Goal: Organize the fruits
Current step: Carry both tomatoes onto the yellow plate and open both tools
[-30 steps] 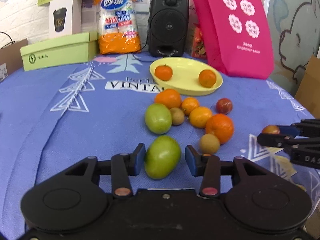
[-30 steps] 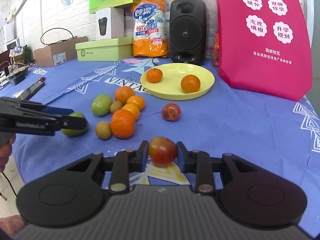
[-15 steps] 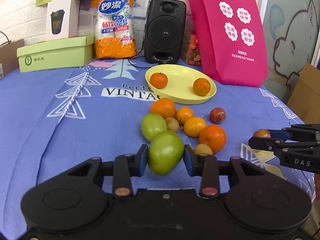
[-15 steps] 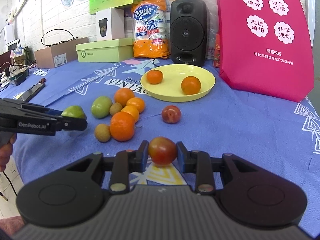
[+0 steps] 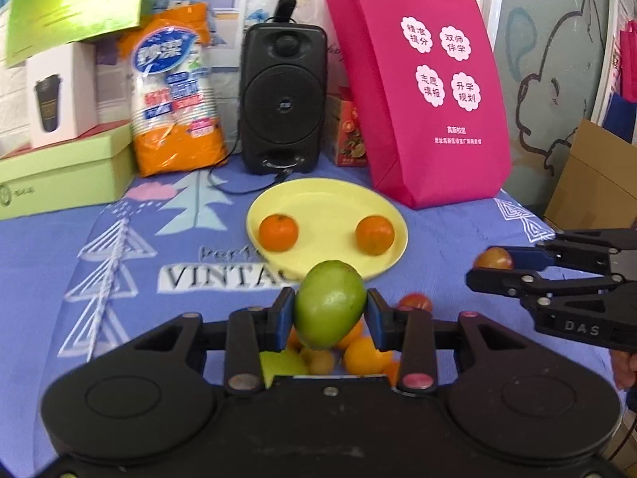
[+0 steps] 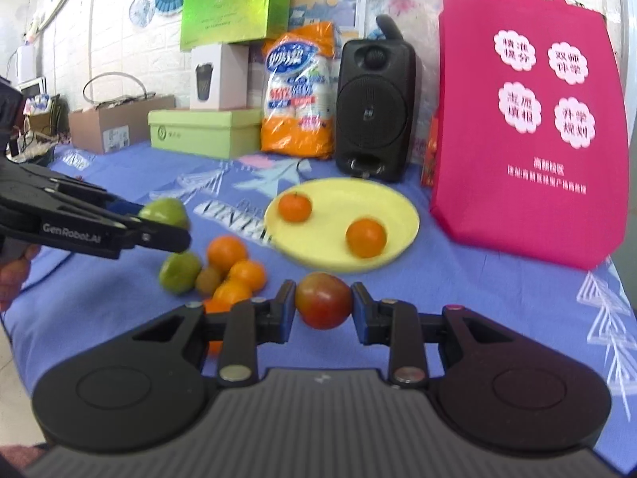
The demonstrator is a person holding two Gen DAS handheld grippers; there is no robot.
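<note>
My left gripper point(image 5: 330, 312) is shut on a green mango point(image 5: 329, 303) and holds it in the air, just short of the yellow plate point(image 5: 338, 199). The plate holds two oranges point(image 5: 278, 232). My right gripper point(image 6: 323, 307) is shut on a red plum point(image 6: 323, 306), also lifted above the cloth, near the plate point(image 6: 378, 199). The left gripper with the mango point(image 6: 165, 212) shows at the left of the right wrist view. The right gripper with the plum point(image 5: 493, 258) shows at the right of the left wrist view. A pile of loose fruit point(image 6: 231, 267) lies below.
The loose pile holds oranges, a green mango point(image 6: 179, 273), brown kiwis and a red plum point(image 5: 416, 302). Behind the plate stand a black speaker point(image 5: 283, 99), a pink bag point(image 5: 422, 91), an orange cup pack point(image 5: 175, 95) and green boxes point(image 5: 63, 175).
Both grippers have lifted their fruit and moved forward toward the yellow plate. The left gripper closed on the green mango about a second ago and raised it off the cloth.
</note>
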